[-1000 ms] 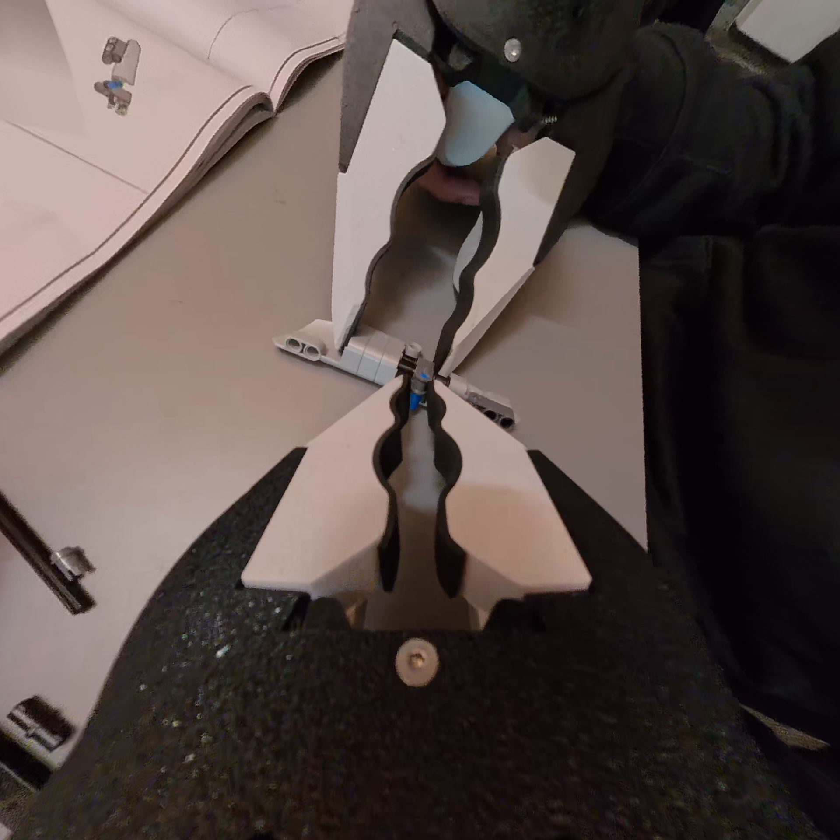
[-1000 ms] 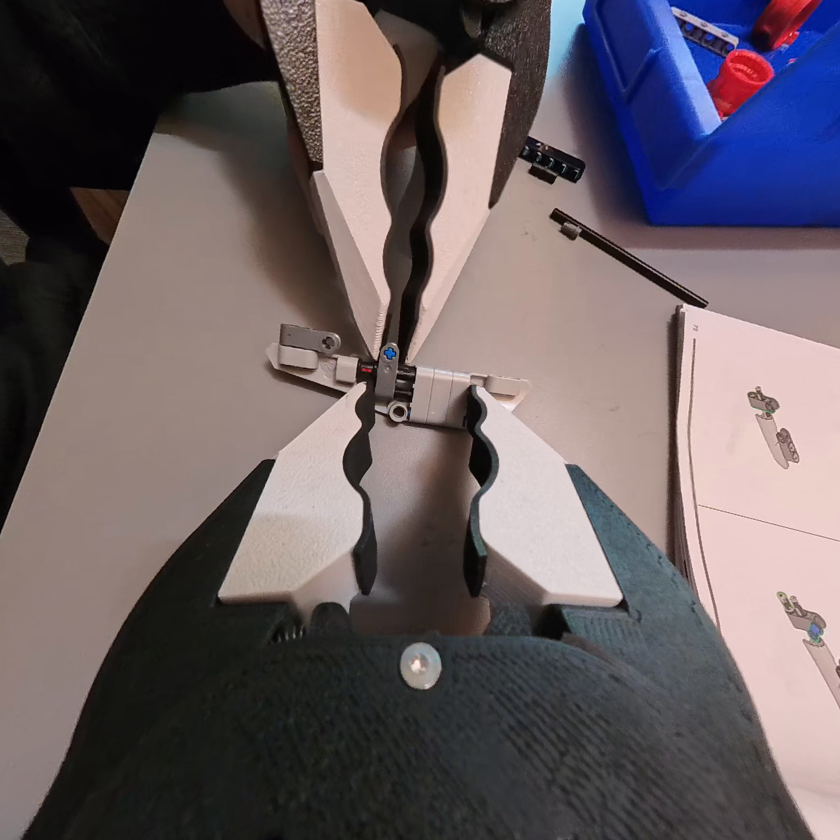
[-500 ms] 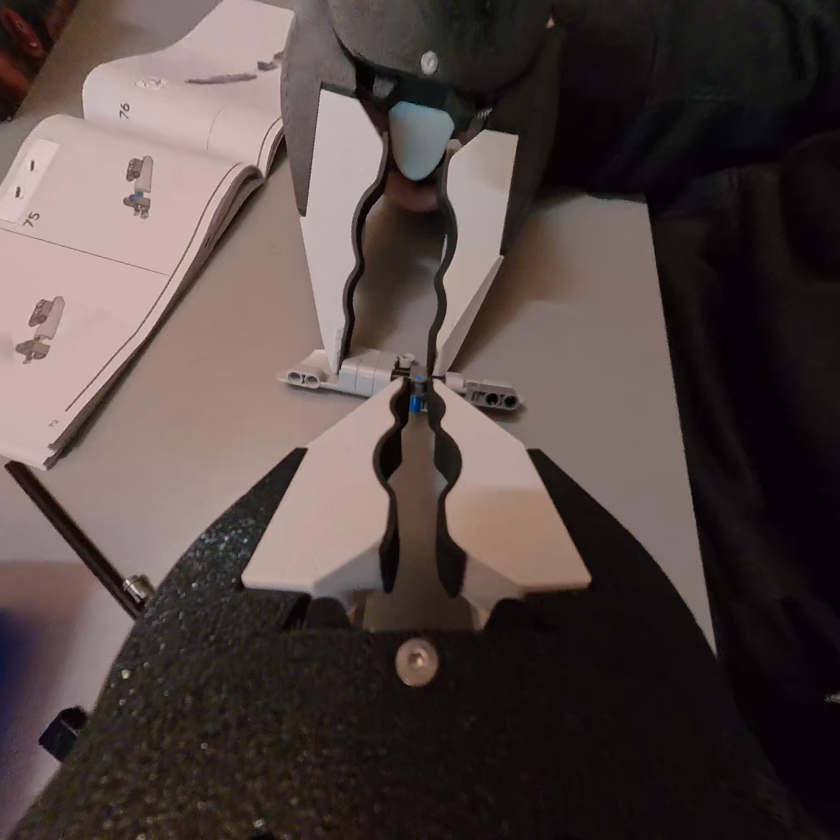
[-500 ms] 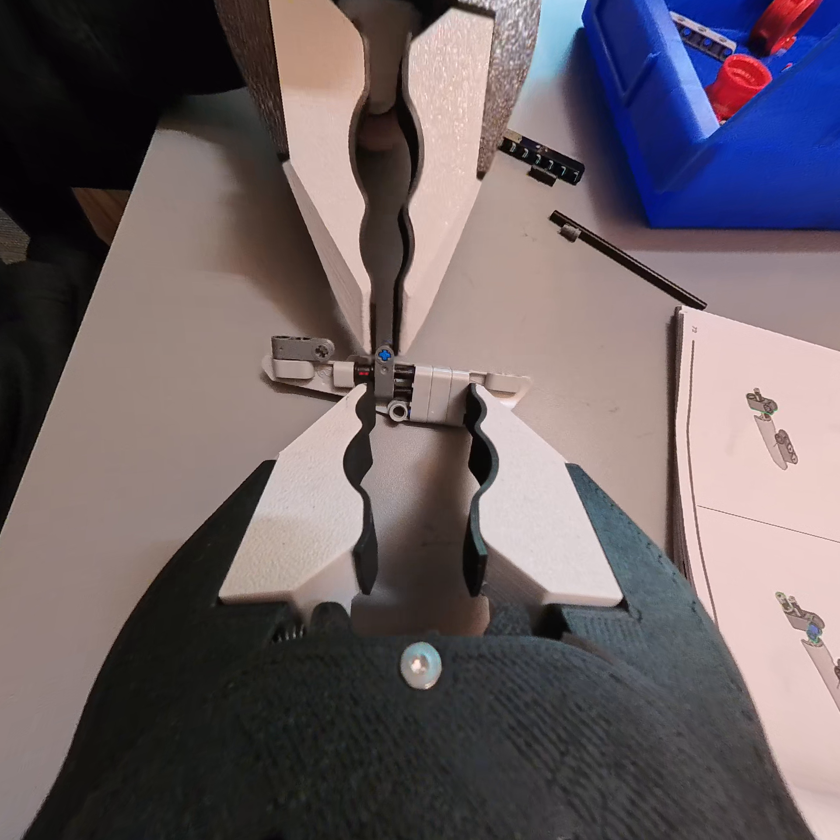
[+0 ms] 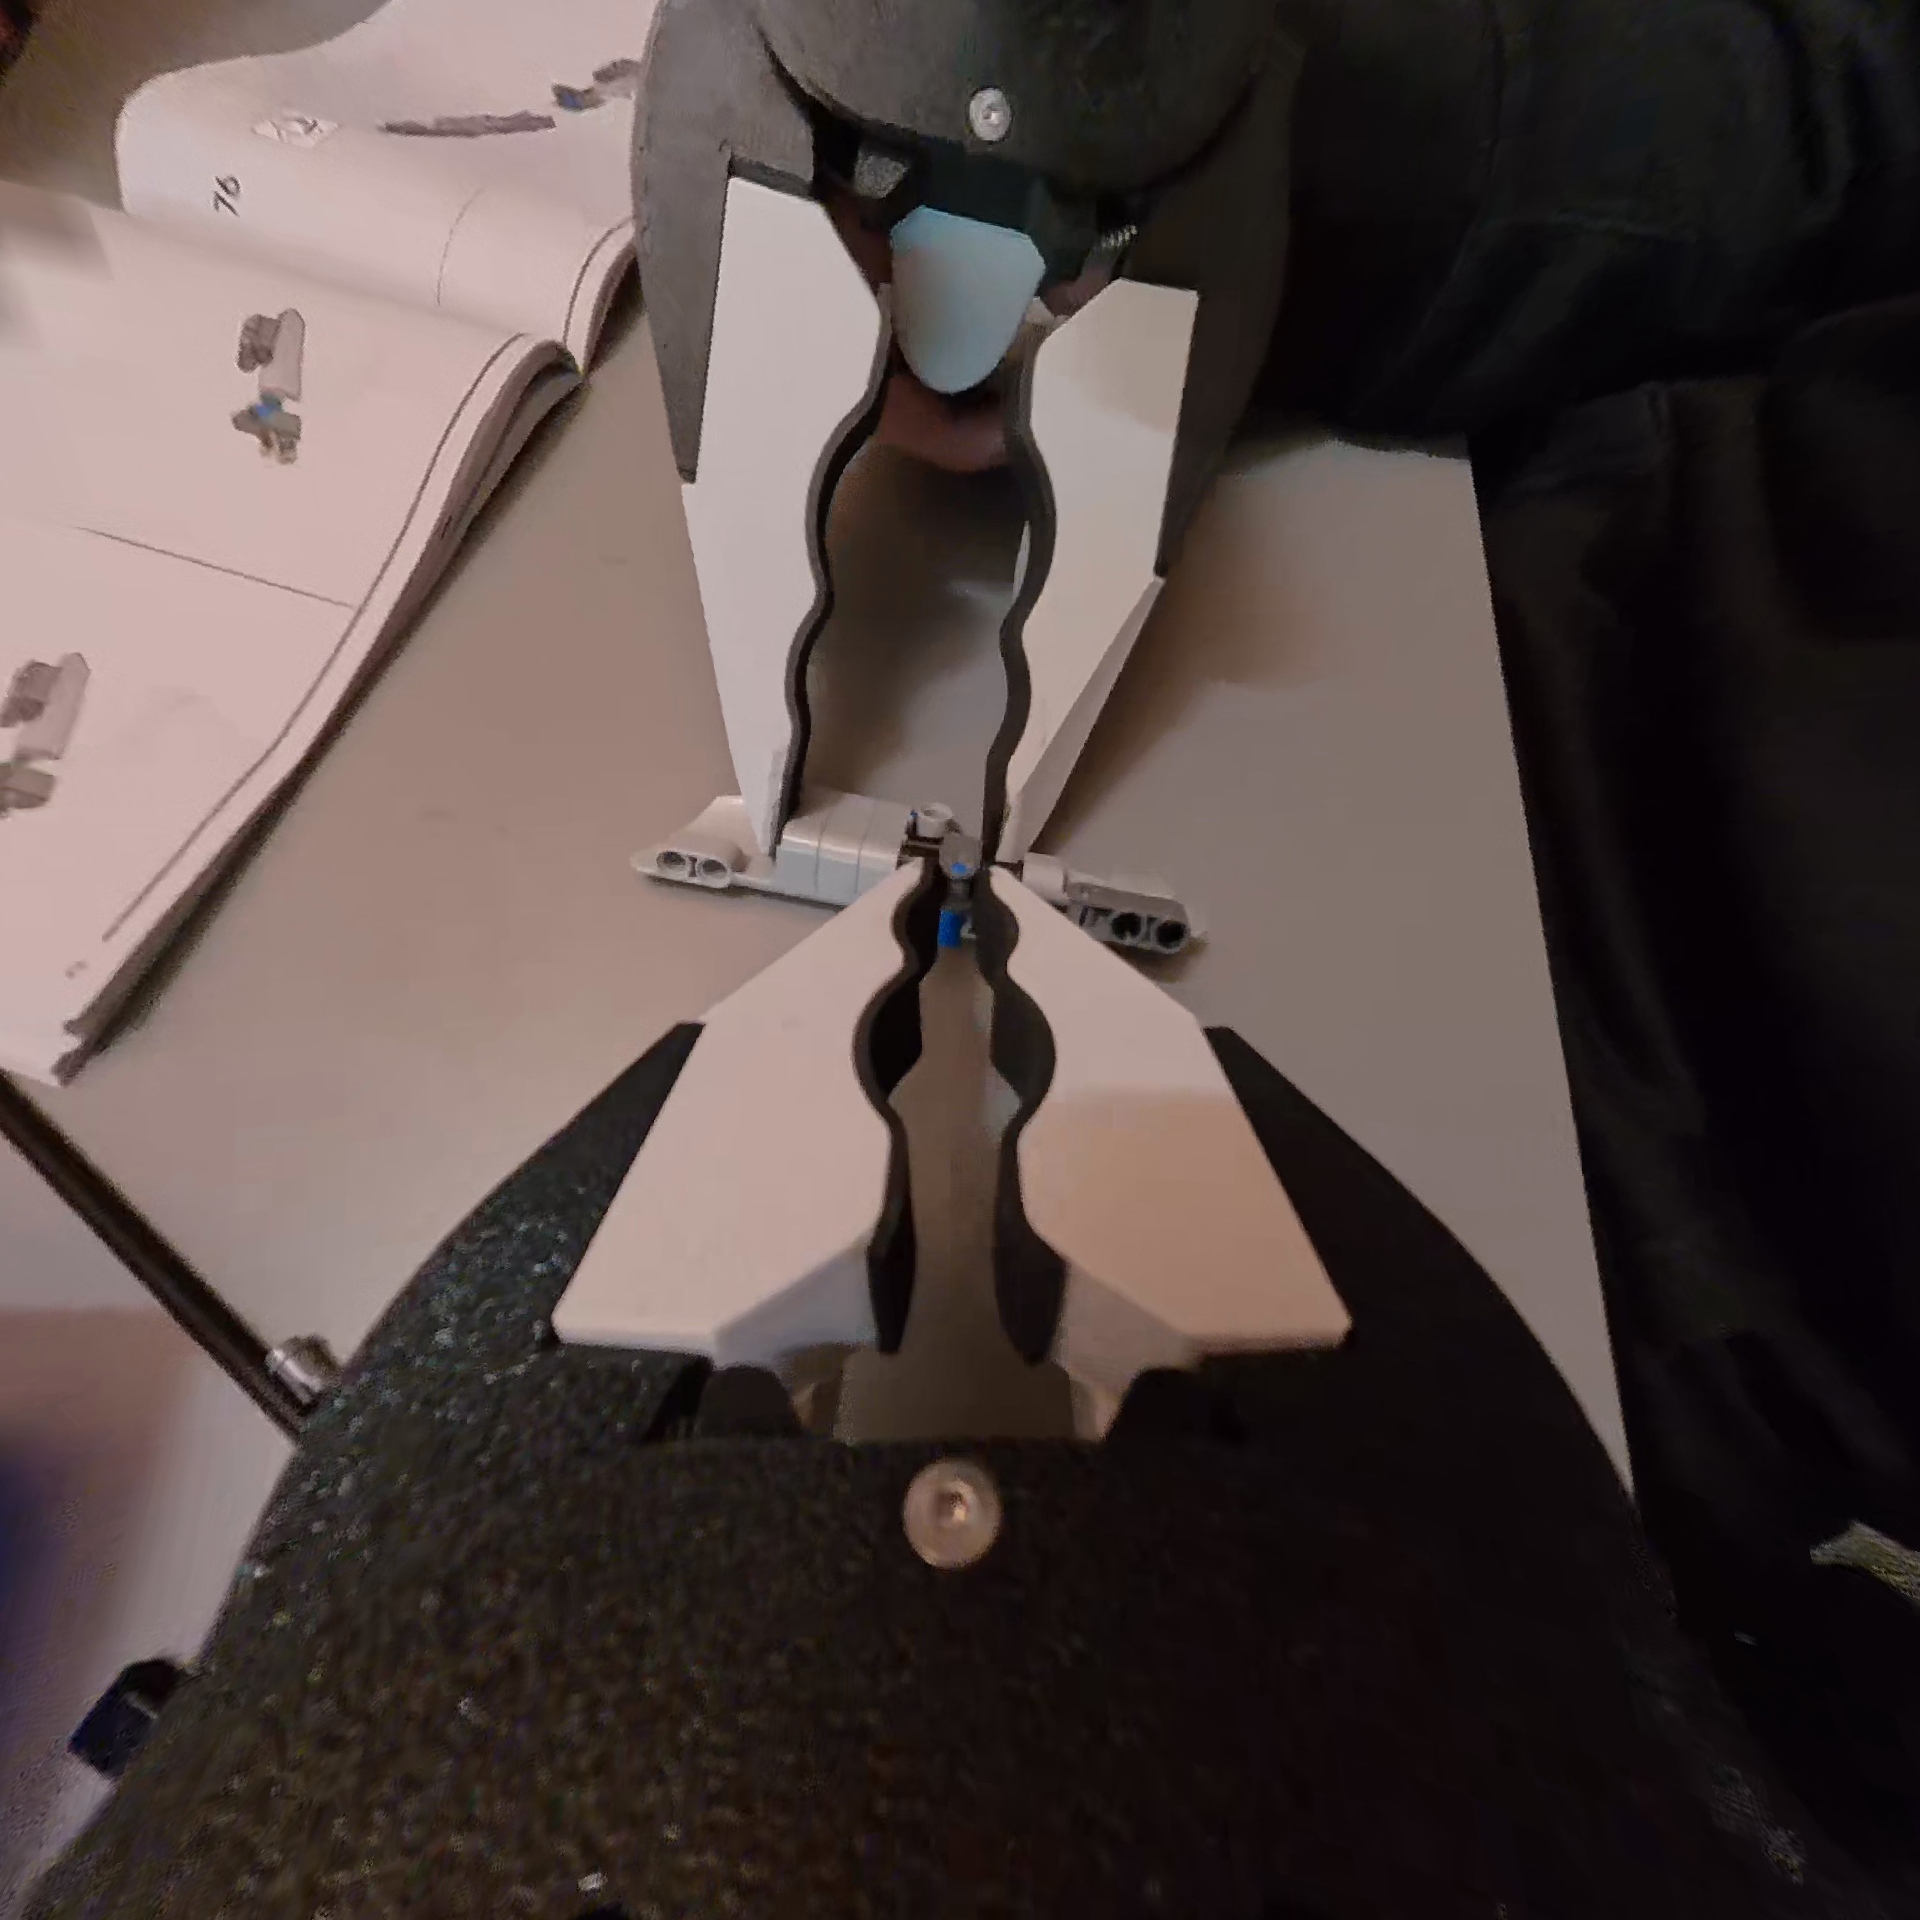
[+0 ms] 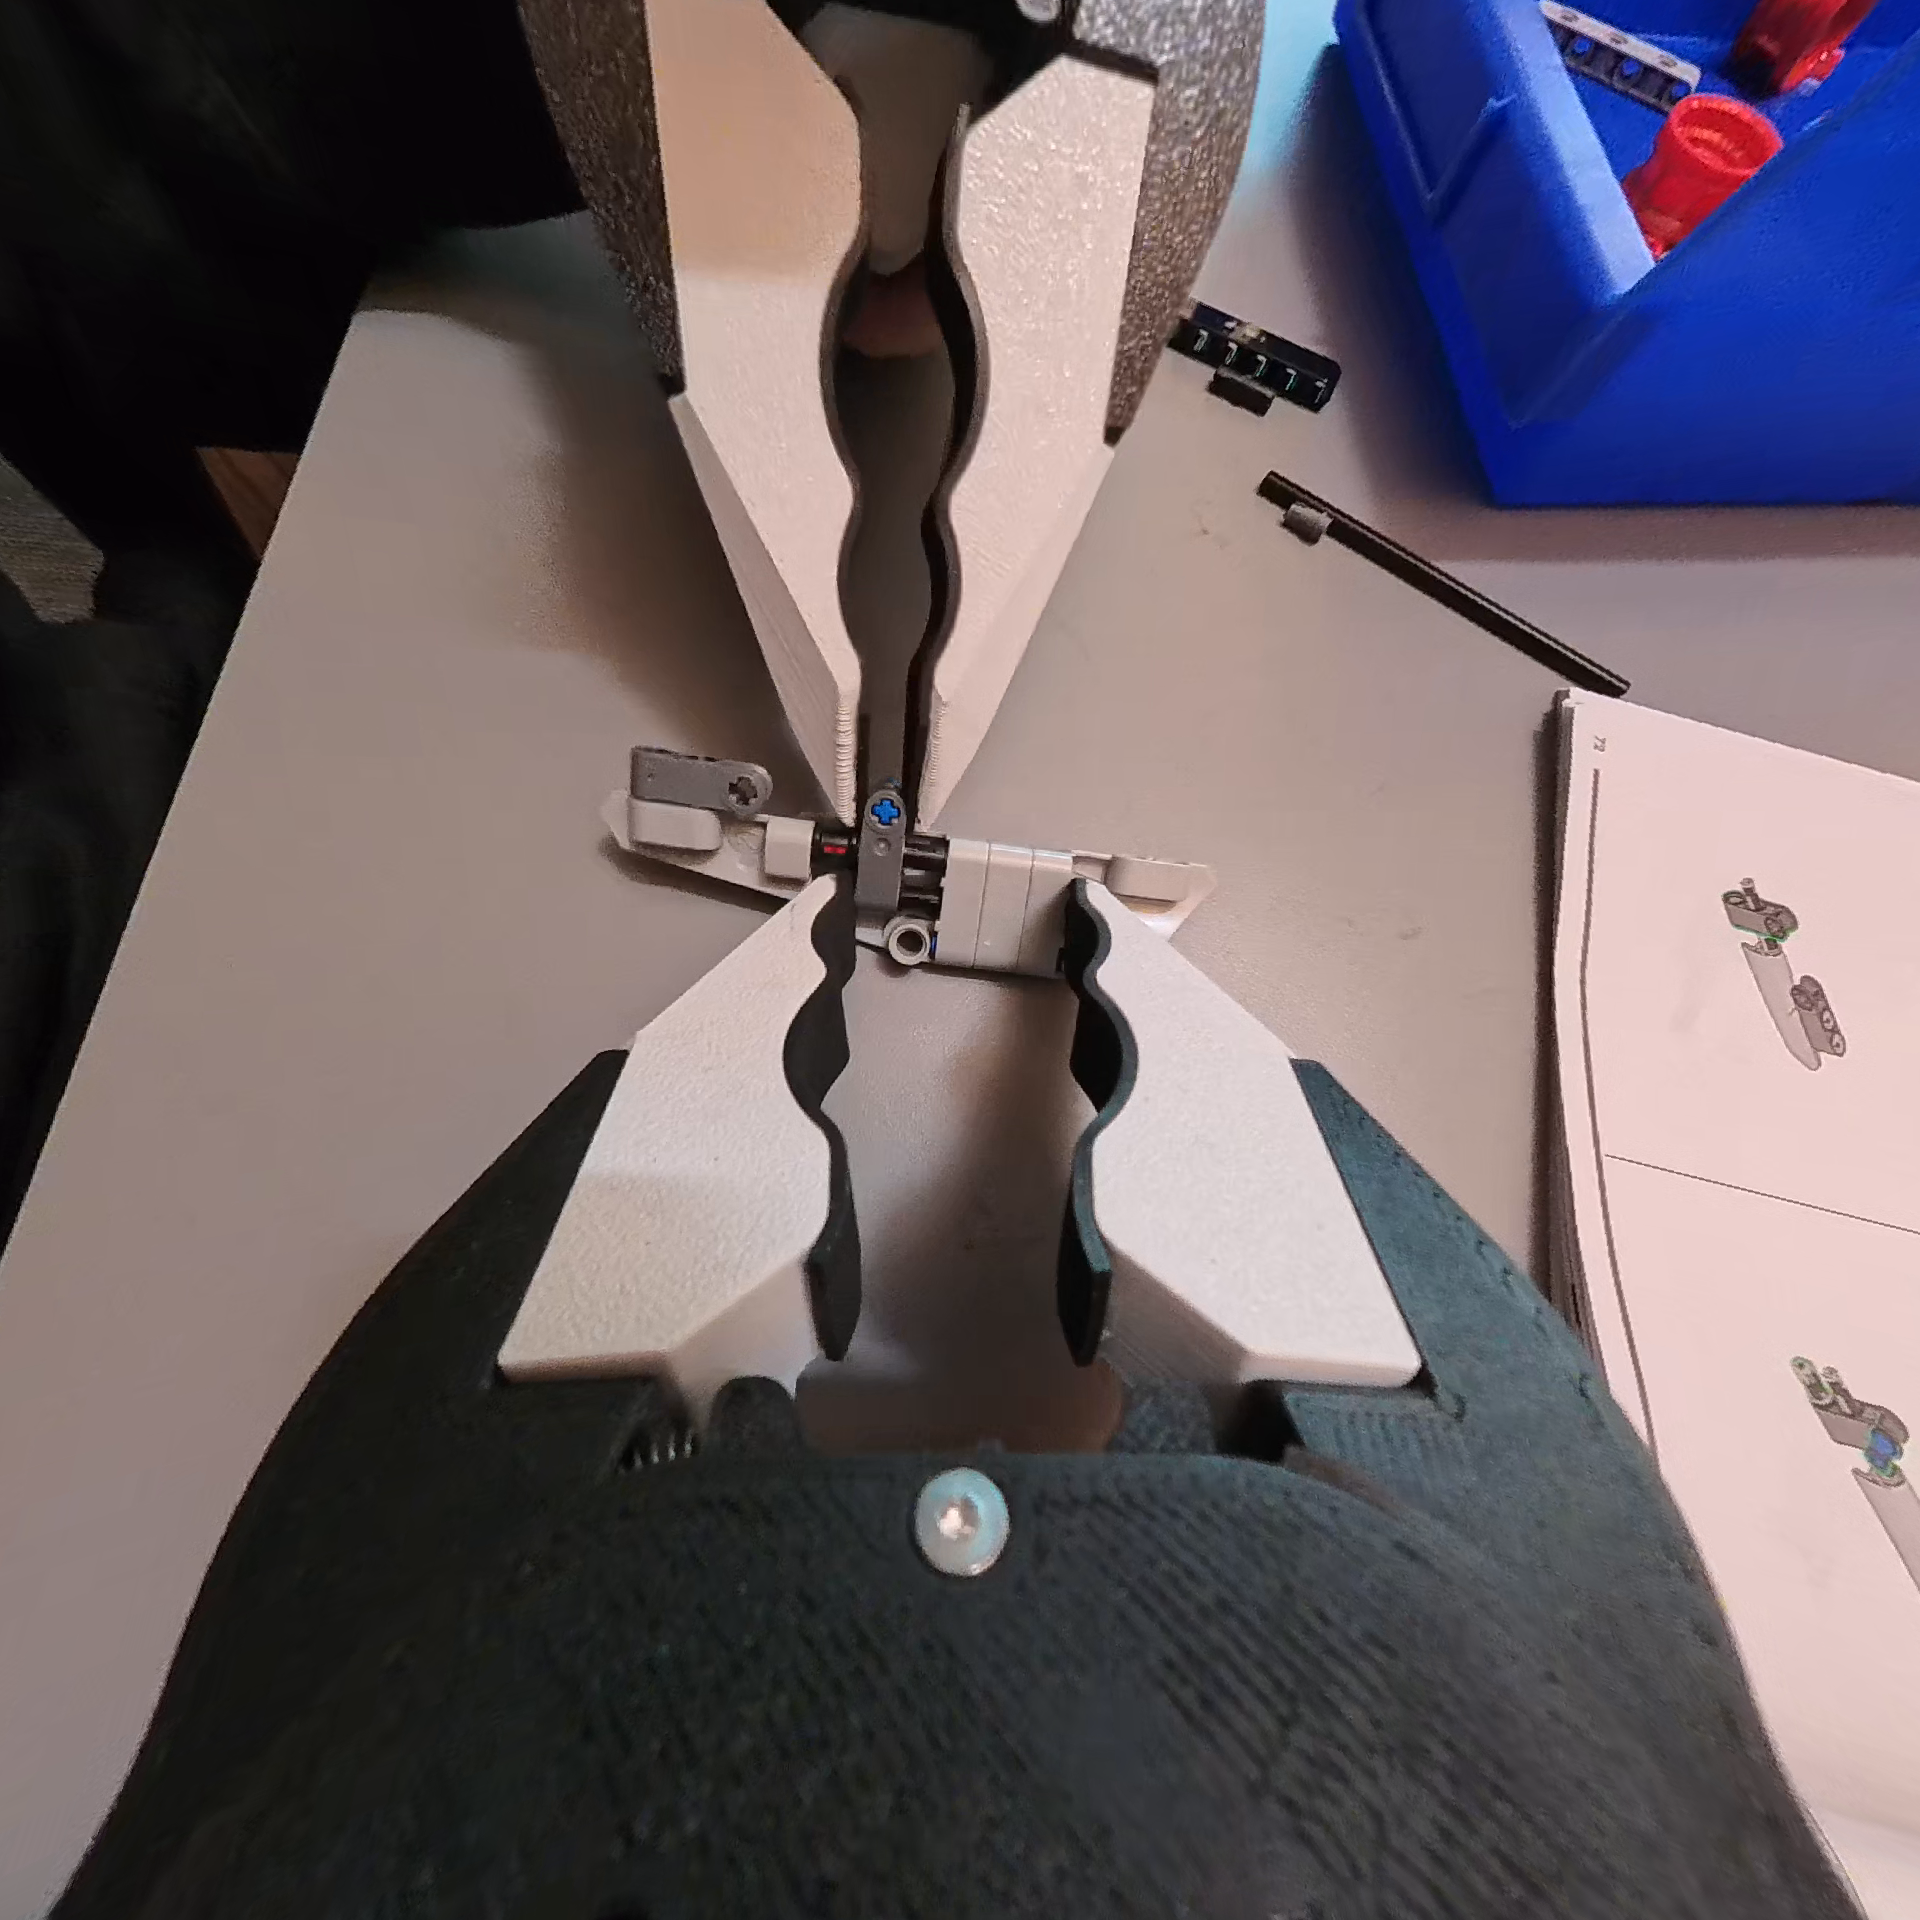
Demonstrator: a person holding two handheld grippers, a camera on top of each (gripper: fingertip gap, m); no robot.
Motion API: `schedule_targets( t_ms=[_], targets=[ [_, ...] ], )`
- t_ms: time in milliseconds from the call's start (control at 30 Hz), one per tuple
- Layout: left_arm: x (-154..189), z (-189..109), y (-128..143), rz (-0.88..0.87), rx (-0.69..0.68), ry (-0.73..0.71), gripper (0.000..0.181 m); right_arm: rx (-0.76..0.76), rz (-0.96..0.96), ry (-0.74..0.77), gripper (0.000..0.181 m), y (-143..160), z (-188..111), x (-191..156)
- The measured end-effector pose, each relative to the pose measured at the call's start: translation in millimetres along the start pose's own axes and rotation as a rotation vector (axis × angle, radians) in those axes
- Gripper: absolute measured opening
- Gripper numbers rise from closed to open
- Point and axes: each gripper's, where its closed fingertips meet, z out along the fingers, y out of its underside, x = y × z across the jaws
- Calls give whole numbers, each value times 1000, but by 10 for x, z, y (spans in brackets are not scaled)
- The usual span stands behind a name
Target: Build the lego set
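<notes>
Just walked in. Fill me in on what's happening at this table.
A person is building a lego assembly on the table with two hand-held tongs. The left tongs are shut on the small grey lever with the blue pin standing up from it. The right tongs are open, straddling the light grey blocks to steady them. An instruction booklet, a black rod and a blue bin sit nearby.

Two grippers met over one grey lego assembly (image 6: 904, 883): the left gripper (image 5: 952, 902) pinched narrowly on its blue pin, the right gripper (image 6: 961, 925) straddled its block. Beyond the right gripper's right finger lay one black axle (image 6: 1444, 587), one black beam (image 6: 1262, 369), one blue bin (image 6: 1621, 312) holding two red parts (image 6: 1694, 156), and one open instruction booklet (image 6: 1745, 1091).
</notes>
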Motion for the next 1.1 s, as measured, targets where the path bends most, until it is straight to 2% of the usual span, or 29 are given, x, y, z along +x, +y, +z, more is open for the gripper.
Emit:
schedule_targets(
  t_ms=[200, 300, 433, 533, 767, 900, 1100],
  targets=[
    [-21, -3, 36, -71, -20, 66, 3, -1, -6, 10, 39, 1, 0, 20],
    [-45, -2, 33, -40, -24, 80, 3, -2, -9, 28, 39, 3, -1, 39],
    [-74, -1, 16, 206, -18, 0, 3, -1, -1, 24, 39, 3, -3, 41],
    [-82, 1, 19, 219, -18, 4, 3, -2, 4, 19, 39, 7, -4, 45],
    [-71, 4, -23, 377, 5, -59, 3, -1, 6, 11, 40, 7, -7, 41],
    [-76, 3, 26, 226, -20, -7, 3, -1, 1, 13, 40, 8, -4, 40],
    [-102, 4, 25, 172, -23, 0, 3, -3, -1, 32, 40, 12, -4, 69]
  ],
)
